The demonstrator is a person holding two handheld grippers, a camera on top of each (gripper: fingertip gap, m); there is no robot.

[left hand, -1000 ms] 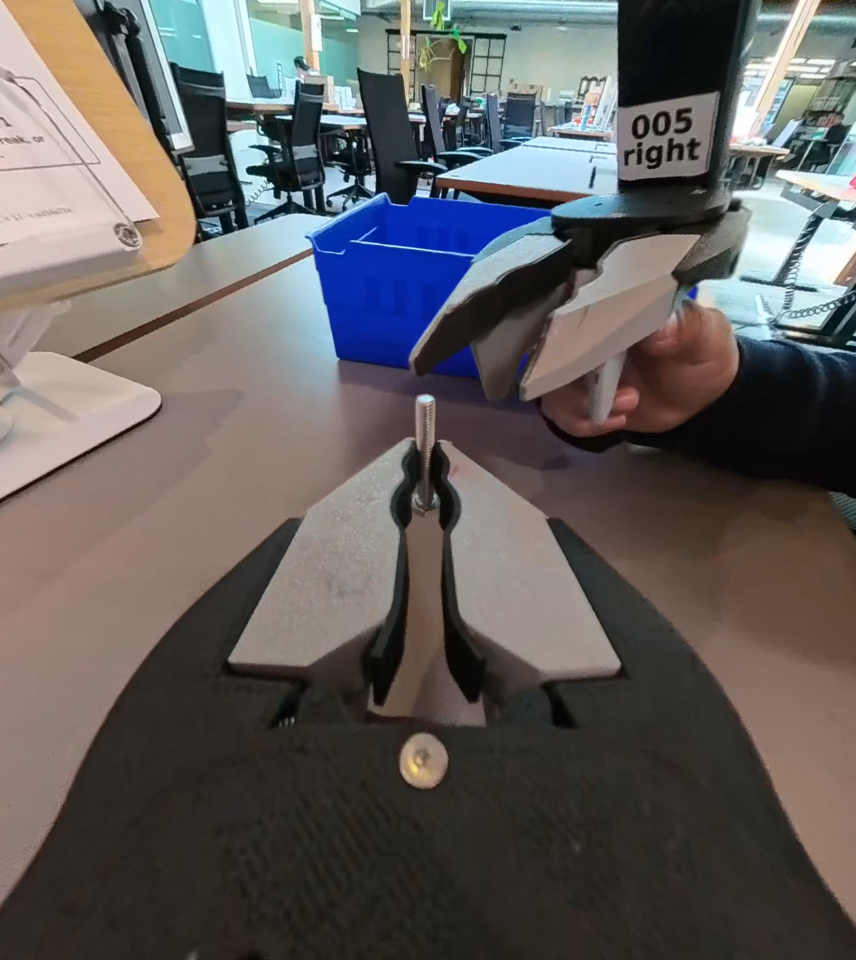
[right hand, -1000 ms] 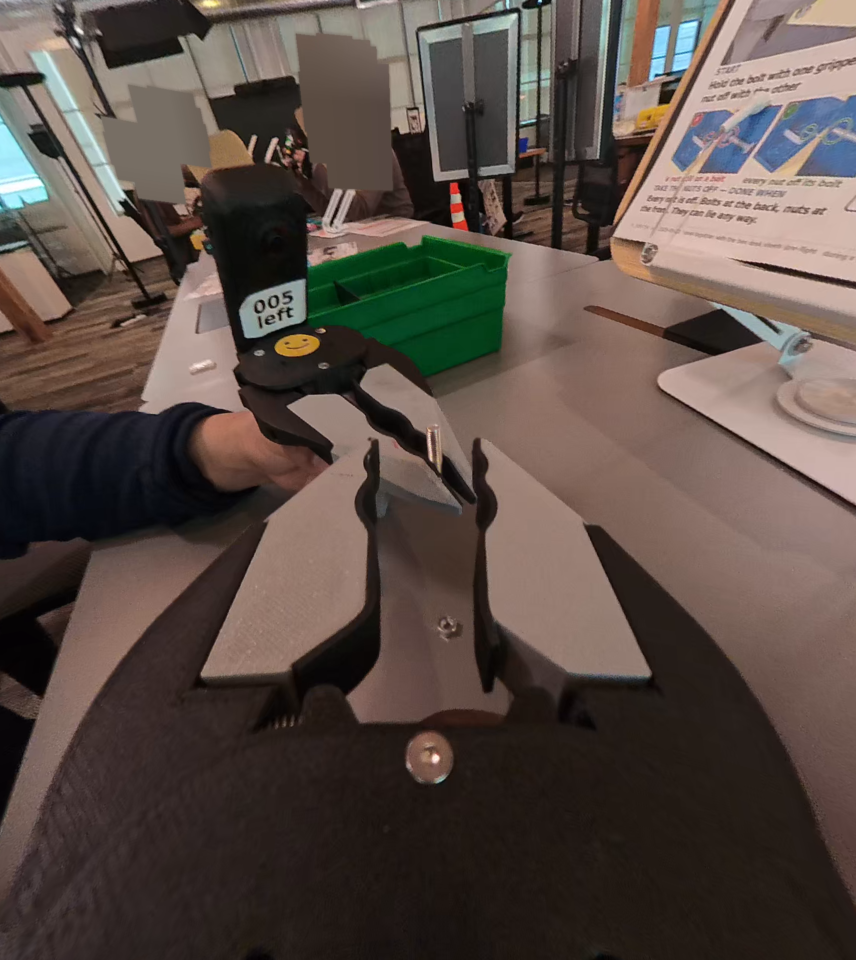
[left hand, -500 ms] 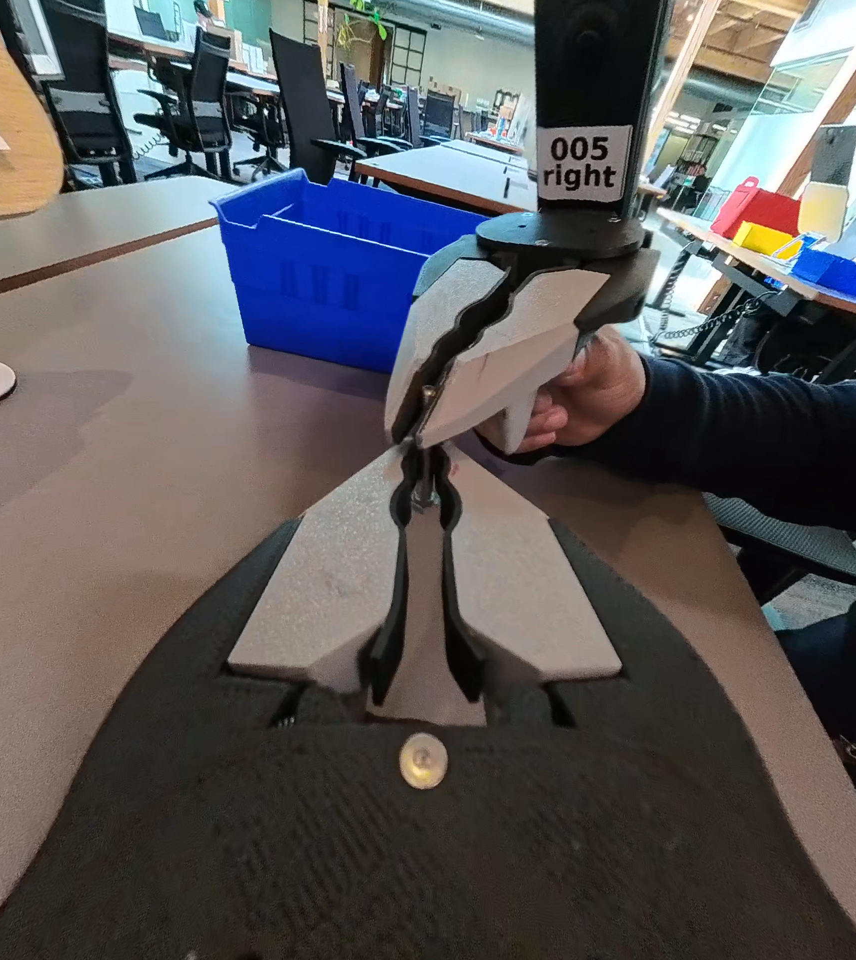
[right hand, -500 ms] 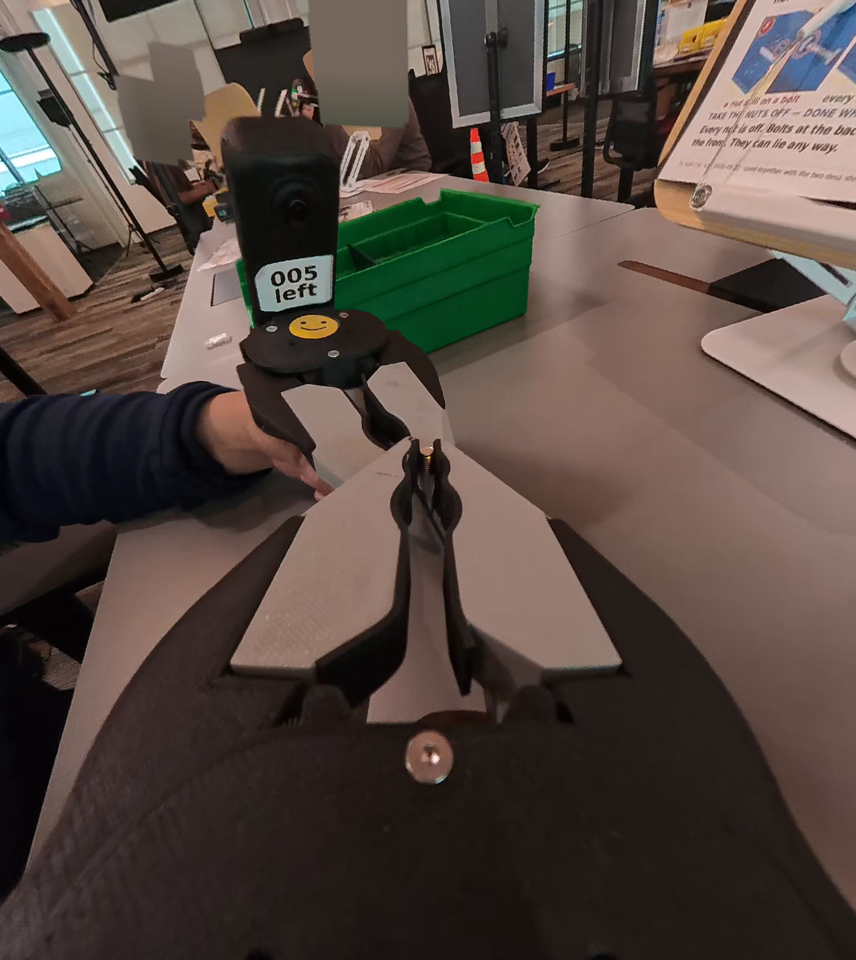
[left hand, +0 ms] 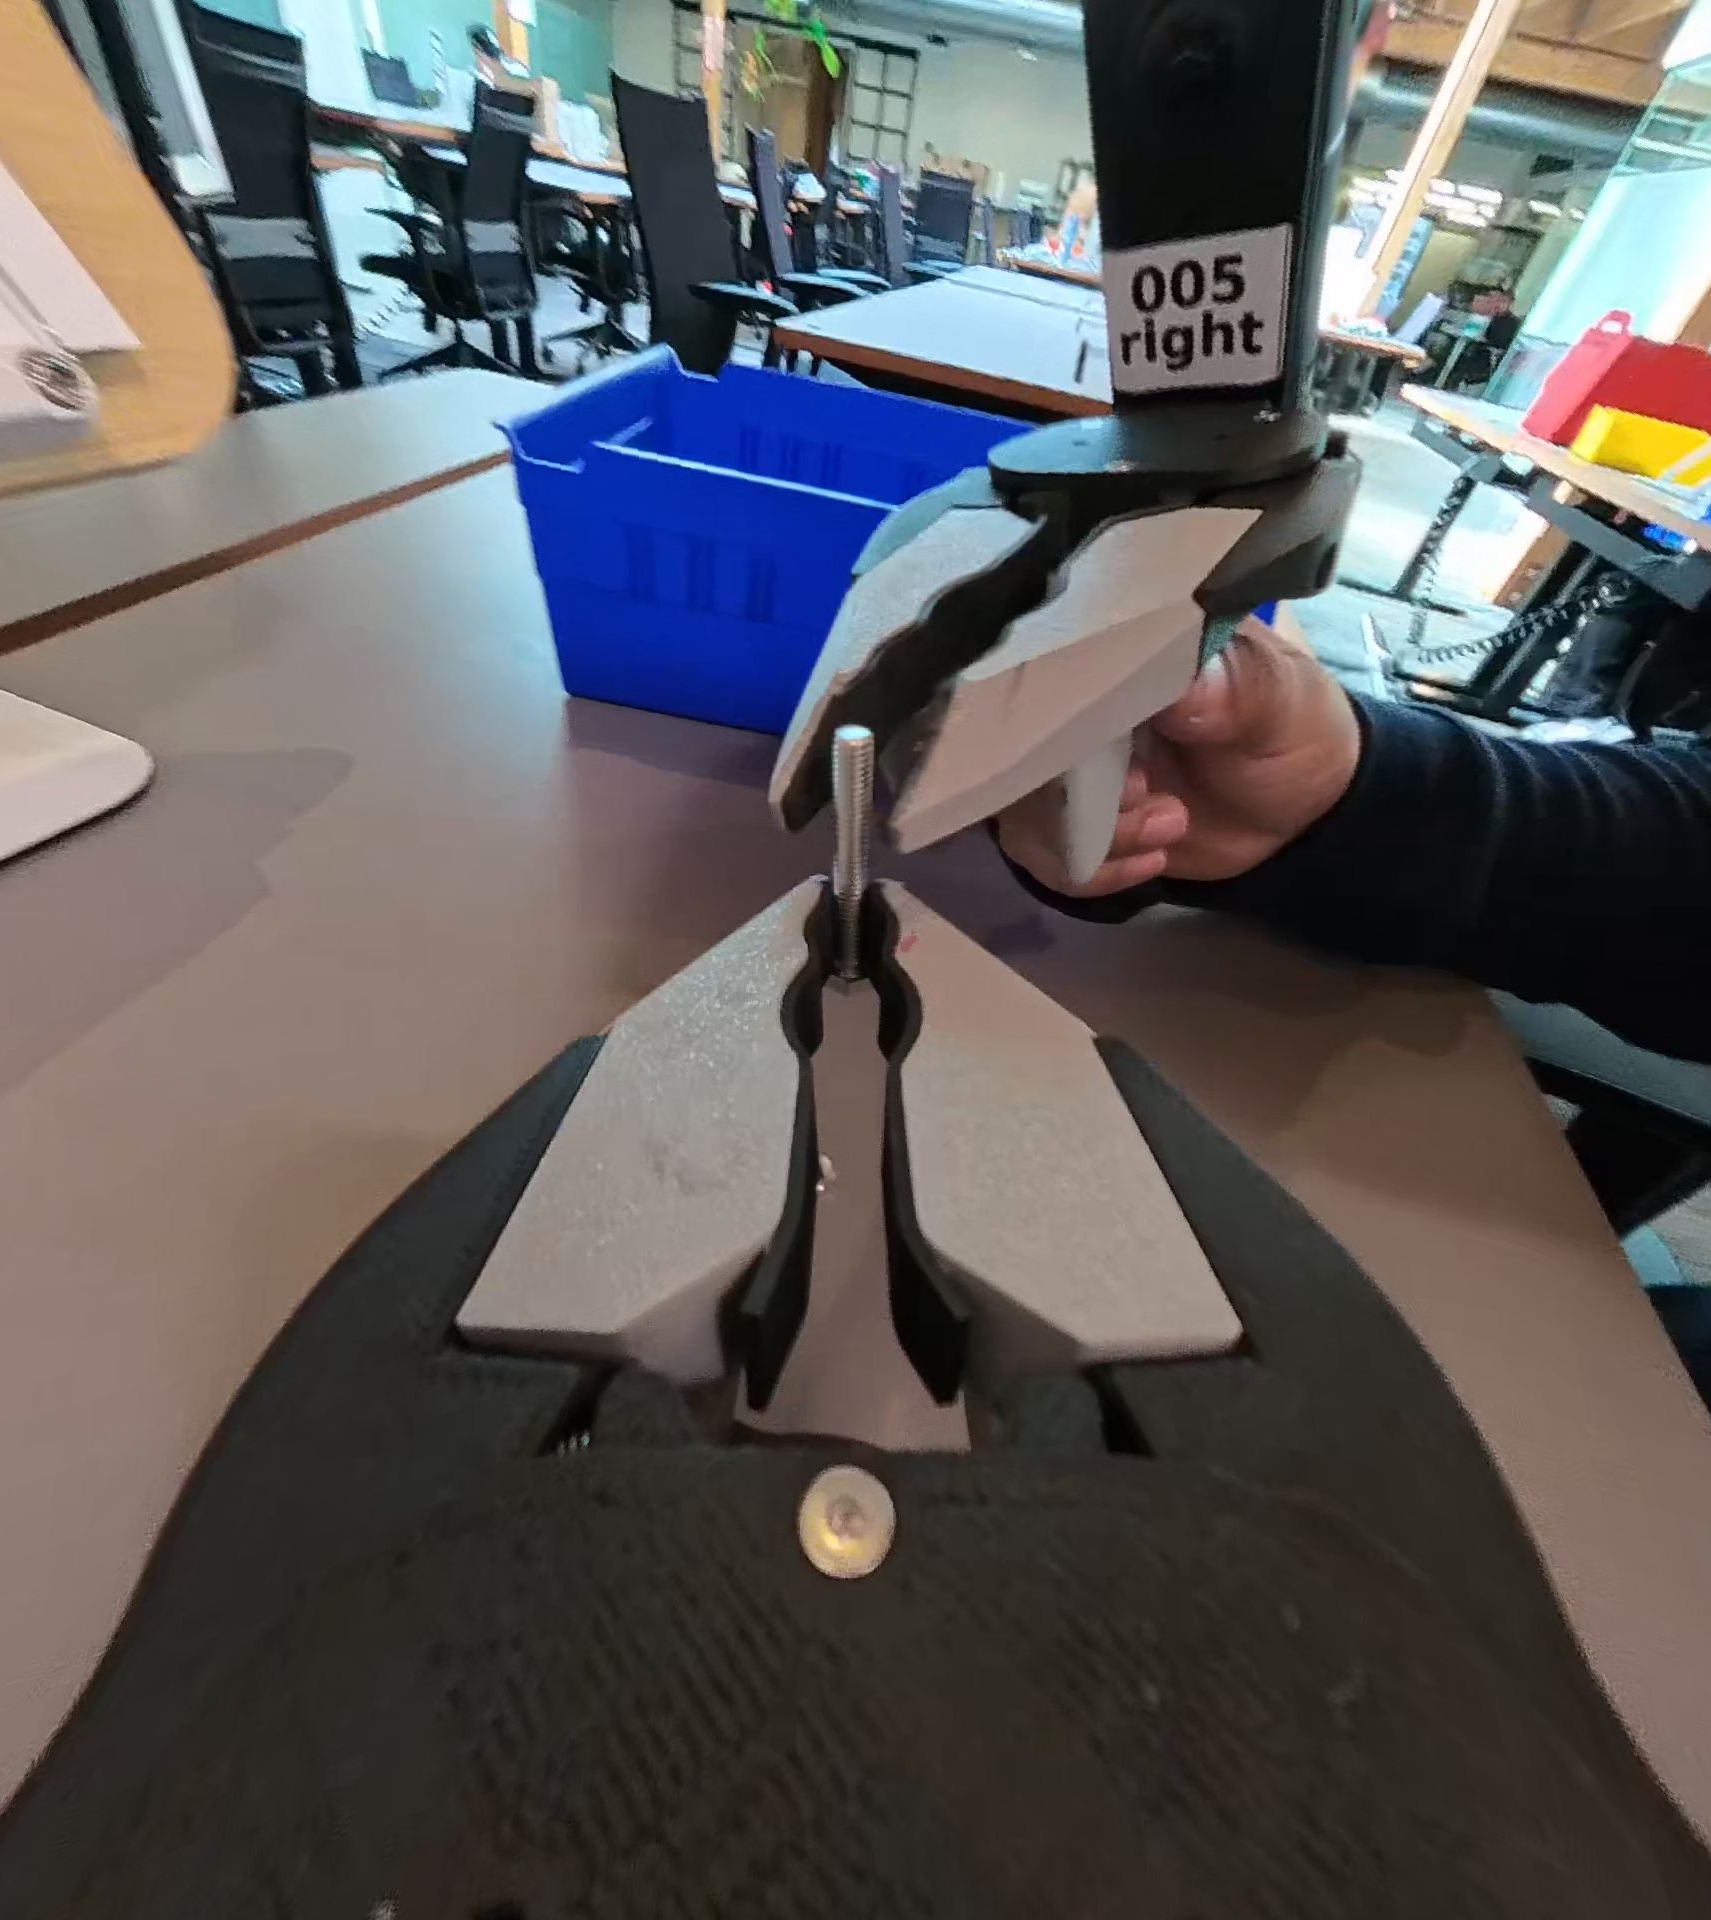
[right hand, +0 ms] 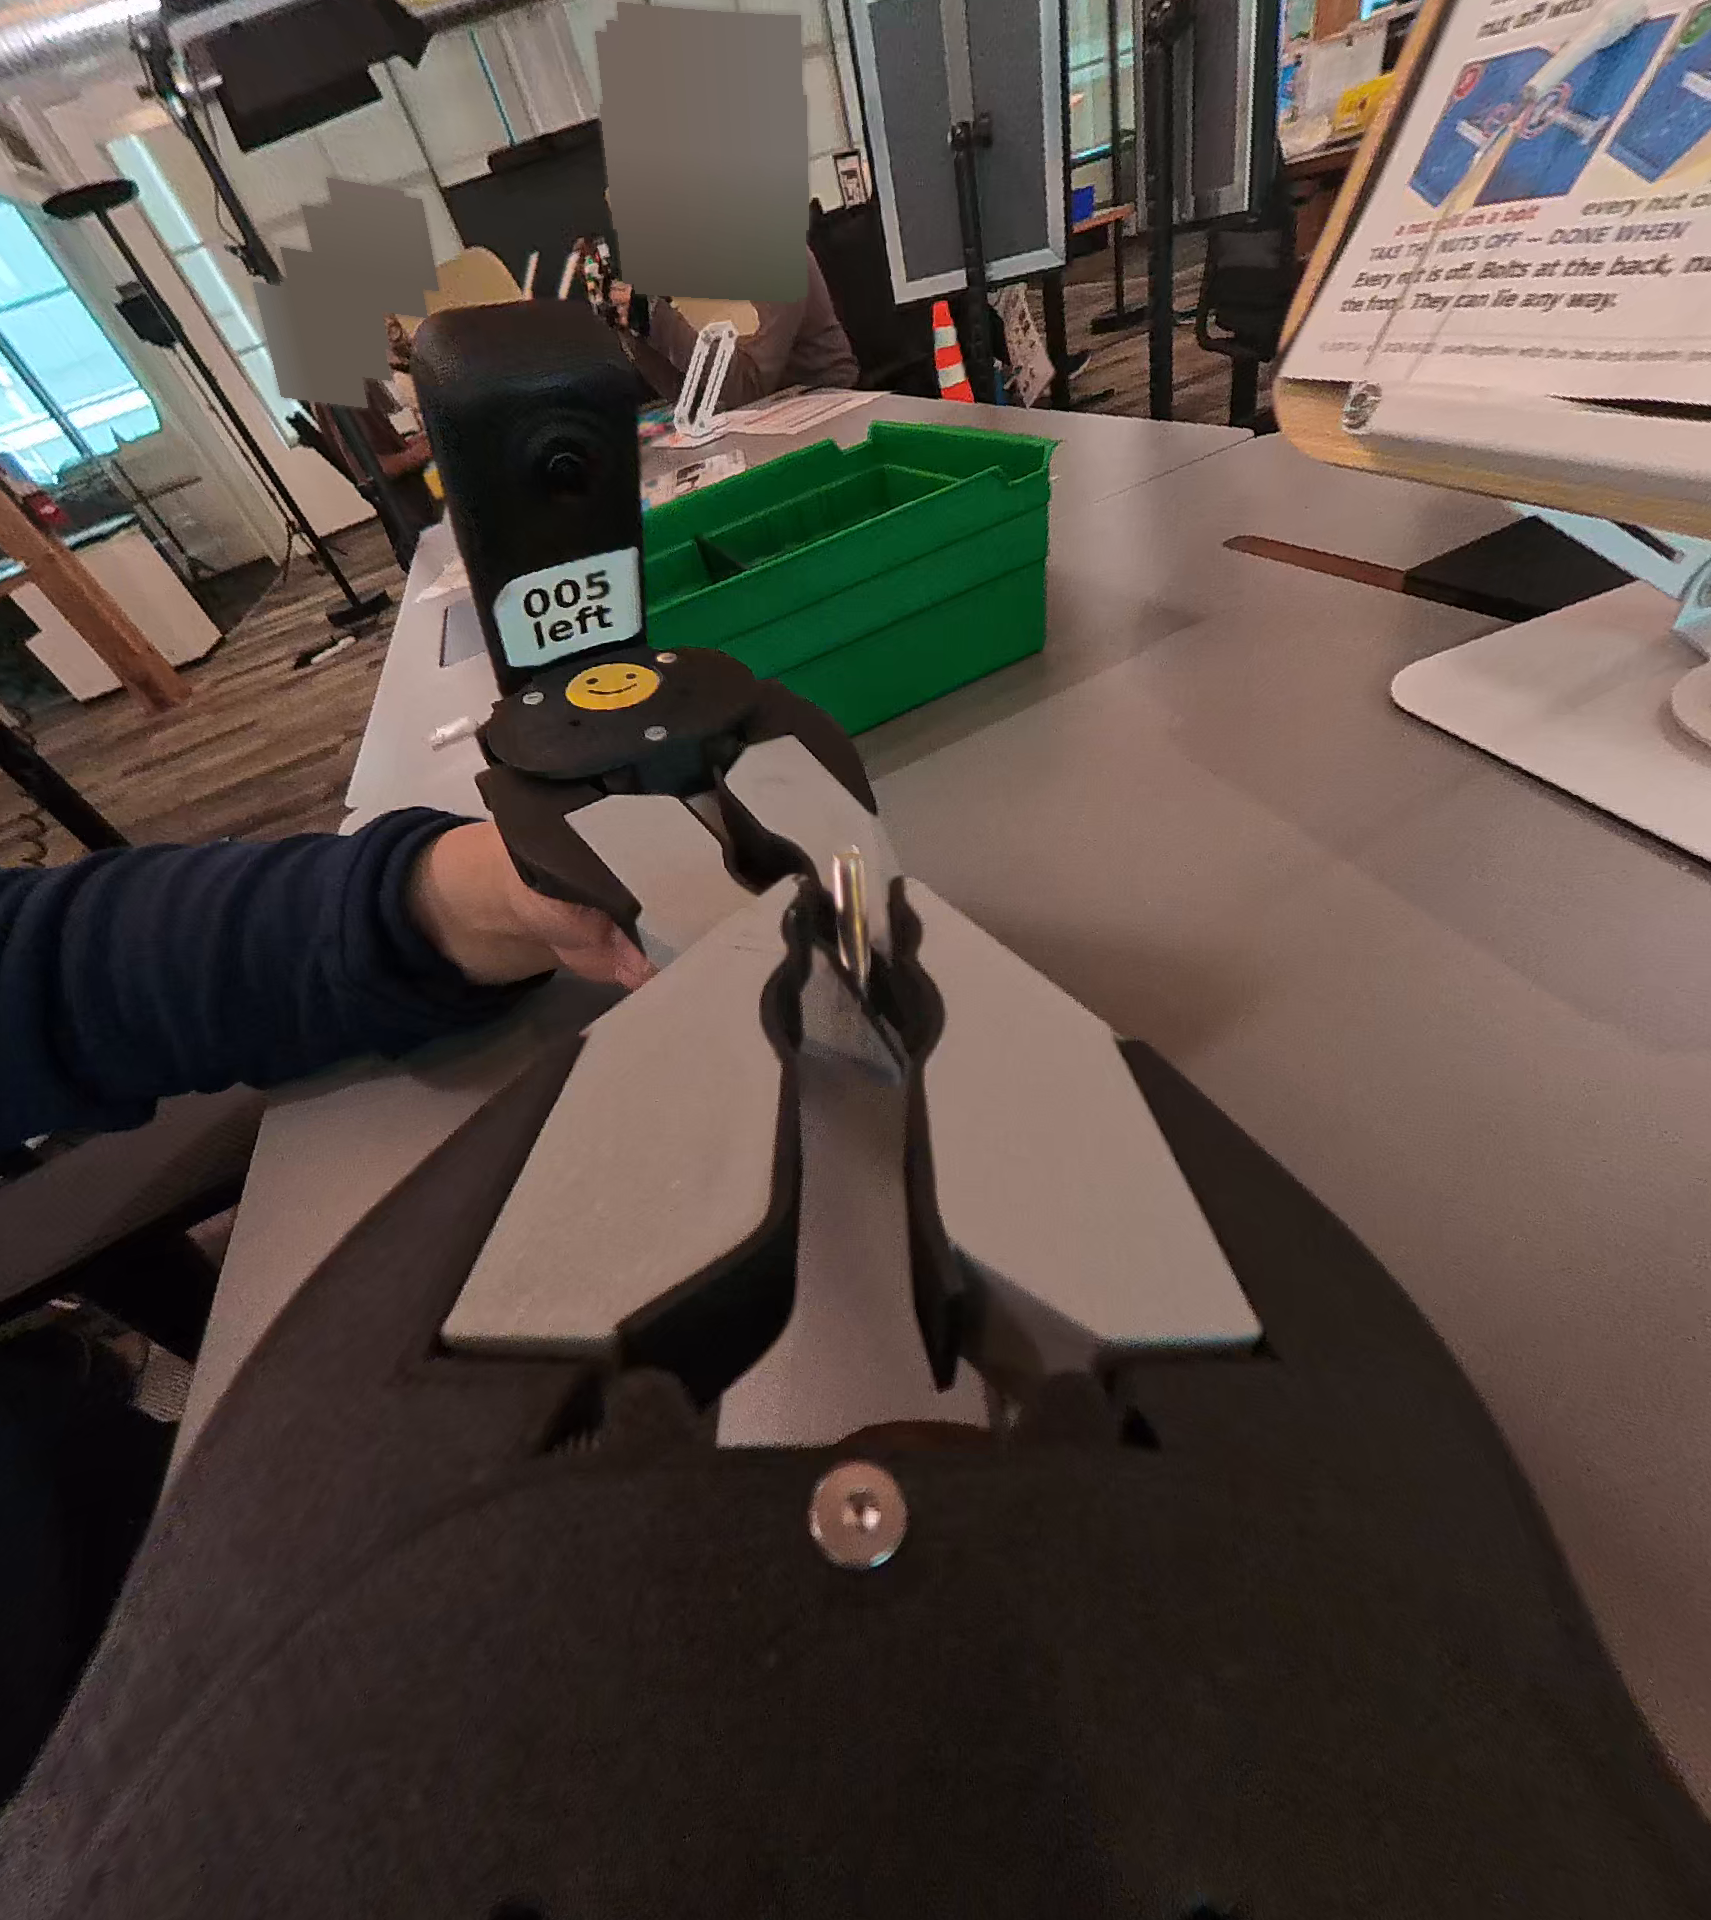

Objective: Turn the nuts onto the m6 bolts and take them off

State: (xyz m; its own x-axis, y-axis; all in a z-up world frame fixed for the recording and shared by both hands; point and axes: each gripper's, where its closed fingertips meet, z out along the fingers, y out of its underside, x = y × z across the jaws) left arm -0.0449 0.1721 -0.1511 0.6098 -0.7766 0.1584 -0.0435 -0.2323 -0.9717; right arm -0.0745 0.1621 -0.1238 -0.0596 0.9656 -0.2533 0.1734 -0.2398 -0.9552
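On the grey table (left hand: 311, 935), left gripper (left hand: 849, 914) clamps the bolt (left hand: 851, 821) (upright); right gripper (right hand: 849, 935) parted.

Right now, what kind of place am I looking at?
Probably an open-plan office or lab used as a workshop: rows of black office chairs at long desks, parts bins in blue and green, and an instruction board on a stand.
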